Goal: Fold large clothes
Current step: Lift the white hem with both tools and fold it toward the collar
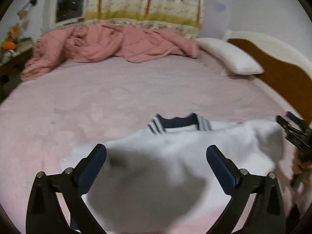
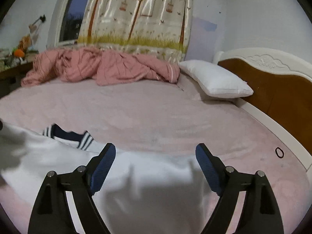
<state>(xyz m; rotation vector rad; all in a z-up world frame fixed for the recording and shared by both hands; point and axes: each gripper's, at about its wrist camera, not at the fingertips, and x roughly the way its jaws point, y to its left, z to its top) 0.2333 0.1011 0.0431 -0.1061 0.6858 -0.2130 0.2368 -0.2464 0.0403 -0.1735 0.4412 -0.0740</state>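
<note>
The left gripper (image 1: 156,152) and right gripper (image 2: 155,153) both have their fingers spread wide, gripping nothing, above a white garment with navy striped collar (image 1: 175,148), blurred, lying on the pink-sheeted bed (image 1: 97,97). No writing is legible.

Beyond the white shirt (image 2: 64,156) the pink sheet (image 2: 146,113) lies open; crumpled quilt (image 2: 101,68), pillow (image 2: 214,81) and headboard (image 2: 273,85) close off the far and right sides
</note>
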